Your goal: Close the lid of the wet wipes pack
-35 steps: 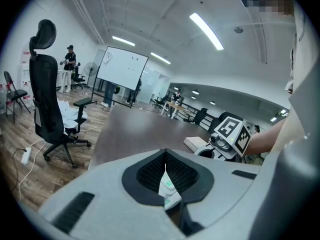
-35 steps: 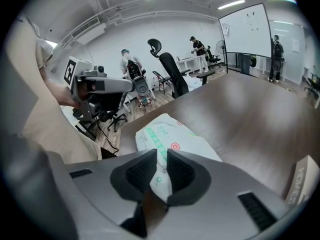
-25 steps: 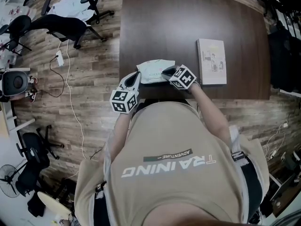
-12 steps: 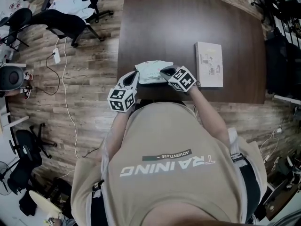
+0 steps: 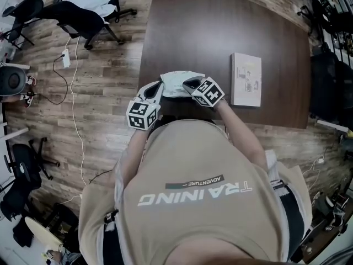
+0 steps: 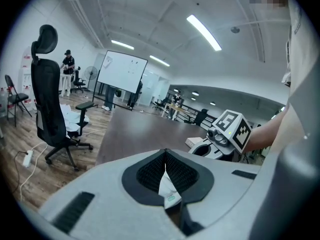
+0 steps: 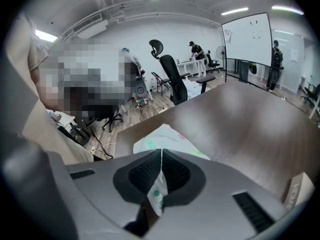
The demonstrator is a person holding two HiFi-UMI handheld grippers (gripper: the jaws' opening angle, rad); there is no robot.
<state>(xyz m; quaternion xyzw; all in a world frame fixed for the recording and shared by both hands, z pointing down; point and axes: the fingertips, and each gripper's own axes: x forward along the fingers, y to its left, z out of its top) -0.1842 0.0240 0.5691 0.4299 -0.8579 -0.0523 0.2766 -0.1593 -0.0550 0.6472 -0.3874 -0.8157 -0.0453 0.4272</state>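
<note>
Looking steeply down: dark wood table [image 5: 220, 32] fills the upper middle of the head view, on plank flooring. Person [image 5: 193, 203] in a beige shirt stands at its near edge, both arms forward. Black office chair [image 5: 83, 18] sits off the table's far-left corner, well apart from the work. Flat white box [image 5: 246, 79] lies on the table to the person's right, near the right gripper but not touching it.

Wet wipes pack [image 5: 176, 83] is at the table's near edge, white with green print, held between the two grippers. Can't tell if it rests on the wood or is raised slightly. Lid itself can't be made out in any view.

Left gripper [image 5: 157, 88] is on the pack's left end: jaws closed together, with a thin white fold of the wrapper pinched between the pads.

Right gripper [image 5: 190, 84] is on the pack's right end, same story: jaws together, clamped on a strip of wrapper with green dots. The rest of the pack spreads ahead of it over the tabletop.
</note>
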